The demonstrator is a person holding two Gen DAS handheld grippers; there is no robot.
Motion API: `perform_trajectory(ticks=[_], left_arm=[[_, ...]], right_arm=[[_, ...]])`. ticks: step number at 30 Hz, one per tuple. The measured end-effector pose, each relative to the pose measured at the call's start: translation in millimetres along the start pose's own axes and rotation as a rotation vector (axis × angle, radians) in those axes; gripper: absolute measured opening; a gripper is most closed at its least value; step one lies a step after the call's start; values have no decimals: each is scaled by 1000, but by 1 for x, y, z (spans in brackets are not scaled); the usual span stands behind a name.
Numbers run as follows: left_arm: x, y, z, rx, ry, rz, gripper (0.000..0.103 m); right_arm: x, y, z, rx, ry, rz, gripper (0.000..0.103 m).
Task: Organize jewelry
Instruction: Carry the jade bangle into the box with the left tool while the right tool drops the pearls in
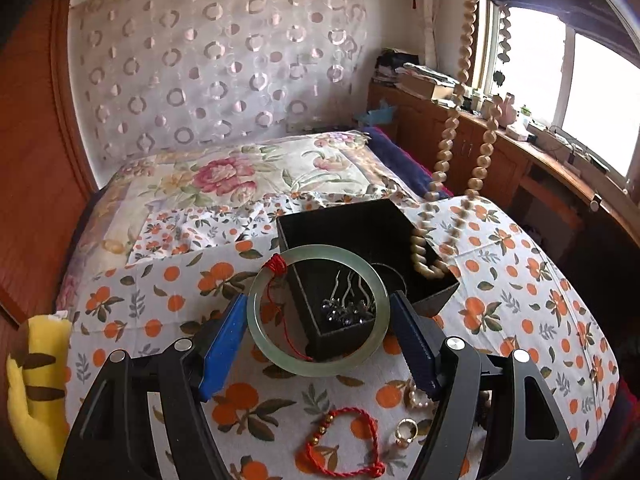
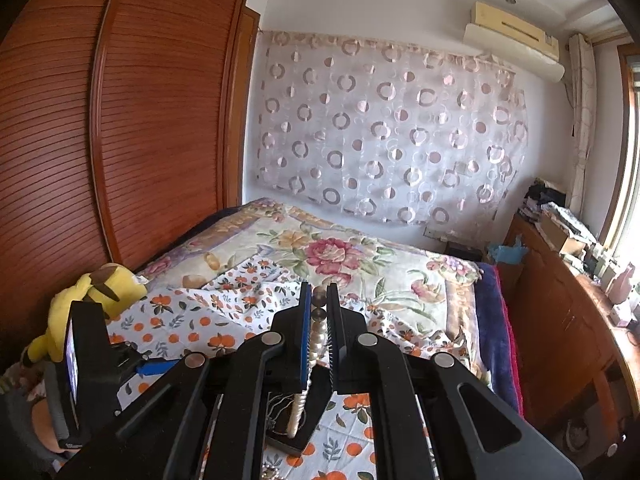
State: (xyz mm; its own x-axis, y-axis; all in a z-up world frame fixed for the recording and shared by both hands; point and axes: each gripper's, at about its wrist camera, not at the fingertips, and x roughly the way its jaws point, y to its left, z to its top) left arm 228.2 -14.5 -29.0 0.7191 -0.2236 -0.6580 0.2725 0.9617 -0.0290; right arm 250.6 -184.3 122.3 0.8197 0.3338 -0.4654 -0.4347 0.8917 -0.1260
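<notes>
Bed (image 1: 520, 272): black box (image 1: 348, 220), red bracelet (image 1: 340, 444), ring (image 1: 406, 430), yellow plush (image 1: 36, 392).

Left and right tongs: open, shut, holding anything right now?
Left tongs: closed on the pale green jade bangle with a red cord.
Right tongs: closed on the cream pearl bead necklace, hanging down toward the black box.

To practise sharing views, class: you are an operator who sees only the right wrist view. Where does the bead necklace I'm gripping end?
Observer: The bead necklace hangs down, and its lower loop is inside the black box.
Operator: What is the left gripper doing?
Observer: The left gripper clamps a jade bangle over the box's near corner.
Operator: What lies outside the box?
Observer: A red braided bracelet and a gold ring lie on the bedspread.
</notes>
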Motion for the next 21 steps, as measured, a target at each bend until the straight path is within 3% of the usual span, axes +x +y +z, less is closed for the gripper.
perform_trajectory(ticks=[7, 10, 21], left_arm=[[15, -2, 6, -13, 9, -6, 69], [21, -2, 8, -20, 13, -10, 69], [46, -12, 25, -11, 39, -7, 69]], right_arm=[[38, -5, -35, 56, 123, 54, 9], [49, -8, -49, 98, 156, 69, 22], [35, -12, -66, 100, 153, 64, 23]])
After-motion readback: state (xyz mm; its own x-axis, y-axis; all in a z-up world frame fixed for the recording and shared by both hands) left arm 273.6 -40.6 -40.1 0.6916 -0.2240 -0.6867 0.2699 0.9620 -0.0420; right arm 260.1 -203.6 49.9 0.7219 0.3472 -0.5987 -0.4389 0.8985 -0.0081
